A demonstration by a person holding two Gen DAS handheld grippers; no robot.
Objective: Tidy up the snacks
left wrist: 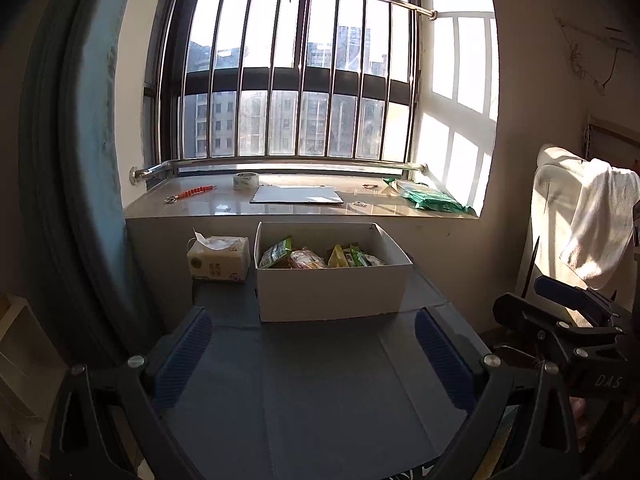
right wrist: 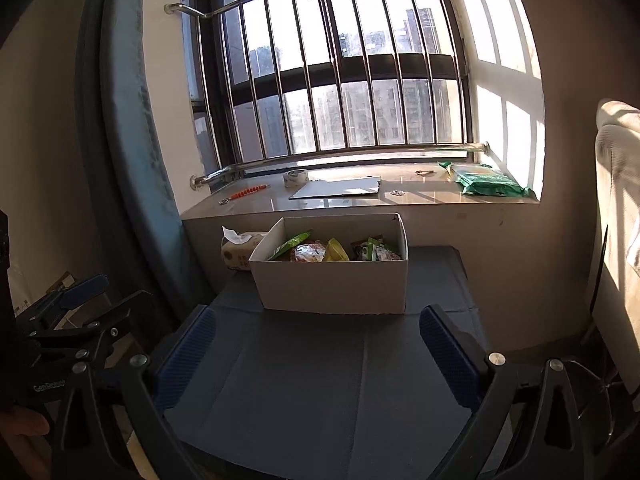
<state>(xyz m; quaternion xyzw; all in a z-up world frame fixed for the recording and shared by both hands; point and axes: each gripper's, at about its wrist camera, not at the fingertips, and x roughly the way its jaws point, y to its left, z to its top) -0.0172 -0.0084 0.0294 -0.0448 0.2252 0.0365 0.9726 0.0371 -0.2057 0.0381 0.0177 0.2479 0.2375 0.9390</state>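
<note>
A home, a flat high up: a barred window (left wrist: 296,76) faces apartment blocks, with a tissue pack (left wrist: 218,258) and a draped towel (left wrist: 600,216).

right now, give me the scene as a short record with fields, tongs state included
surface: dark grey table
container: open white box at the table's far end
contents: snack packets, green, yellow and red, inside the box
beside box: tissue pack, on its left
windowsill: tape roll, flat white board, green packet
left tongs: open, empty, short of the box
right tongs: open, empty, short of the box
</note>
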